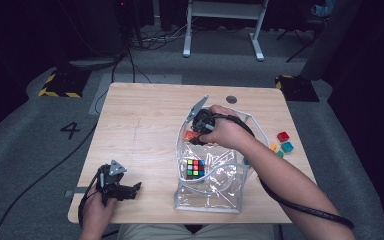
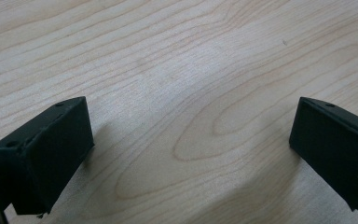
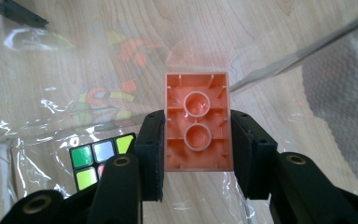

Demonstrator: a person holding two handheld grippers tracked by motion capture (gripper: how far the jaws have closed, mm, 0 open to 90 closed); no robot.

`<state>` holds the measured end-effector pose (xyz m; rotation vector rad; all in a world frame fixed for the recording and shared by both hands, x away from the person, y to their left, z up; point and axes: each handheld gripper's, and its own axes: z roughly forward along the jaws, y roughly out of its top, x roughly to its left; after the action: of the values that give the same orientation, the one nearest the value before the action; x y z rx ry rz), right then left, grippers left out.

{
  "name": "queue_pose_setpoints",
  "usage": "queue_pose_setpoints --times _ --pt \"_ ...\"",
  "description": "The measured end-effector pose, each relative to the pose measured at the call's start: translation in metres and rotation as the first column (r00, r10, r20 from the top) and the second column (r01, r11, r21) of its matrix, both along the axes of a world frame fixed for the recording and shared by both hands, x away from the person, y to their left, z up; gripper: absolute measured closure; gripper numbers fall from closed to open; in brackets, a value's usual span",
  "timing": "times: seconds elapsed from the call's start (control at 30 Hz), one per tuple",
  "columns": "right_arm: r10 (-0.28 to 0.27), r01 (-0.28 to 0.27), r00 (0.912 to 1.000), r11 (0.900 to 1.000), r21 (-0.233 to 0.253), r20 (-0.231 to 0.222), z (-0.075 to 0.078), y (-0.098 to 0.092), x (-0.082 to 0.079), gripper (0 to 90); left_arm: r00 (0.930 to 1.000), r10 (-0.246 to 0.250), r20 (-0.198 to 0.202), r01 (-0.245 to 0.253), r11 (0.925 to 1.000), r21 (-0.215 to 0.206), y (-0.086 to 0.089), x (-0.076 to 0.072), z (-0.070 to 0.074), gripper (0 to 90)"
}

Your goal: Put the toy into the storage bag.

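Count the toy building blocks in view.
5: orange block clamped in the right gripper; red, teal, small orange and green on the table's right. More may be hidden.

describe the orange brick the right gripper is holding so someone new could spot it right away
Start at the clear plastic bag on the light wooden table. Above its far edge, the right gripper clamps an orange plastic building brick, hollow underside showing two round tubes; the other bricks lie loose on the table.

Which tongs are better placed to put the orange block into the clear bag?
The right tongs. They are already shut on the orange block above the clear bag, near the puzzle cube. The left tongs are open and hold nothing, over bare table far from the bag.
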<state>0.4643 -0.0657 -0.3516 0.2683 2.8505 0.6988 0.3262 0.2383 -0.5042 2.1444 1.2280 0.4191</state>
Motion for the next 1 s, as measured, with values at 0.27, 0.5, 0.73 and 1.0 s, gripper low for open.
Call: queue_pose_setpoints --times 0.27,0.5,0.73,1.0 --pt "0.009 -0.009 1.0 0.999 -0.037 -0.002 -0.013 0.005 0.0 59.1 1.0 0.0 -0.001 0.0 1.0 0.001 0.0 0.0 0.0 0.0" --pt "0.017 -0.016 0.9998 0.999 -0.036 0.01 -0.023 0.005 0.005 59.1 1.0 0.0 0.0 0.0 1.0 0.0 0.0 0.0 0.0 0.0" --pt "0.043 -0.043 0.999 0.997 -0.057 -0.013 -0.028 0.005 0.004 59.1 1.0 0.0 0.0 0.0 1.0 0.0 0.0 0.0 0.0 0.0" --pt "0.006 -0.01 0.9973 0.999 -0.051 -0.073 -0.034 0.006 0.003 59.0 1.0 0.001 0.0 -0.001 1.0 -0.001 0.0 0.0 0.0 0.0"
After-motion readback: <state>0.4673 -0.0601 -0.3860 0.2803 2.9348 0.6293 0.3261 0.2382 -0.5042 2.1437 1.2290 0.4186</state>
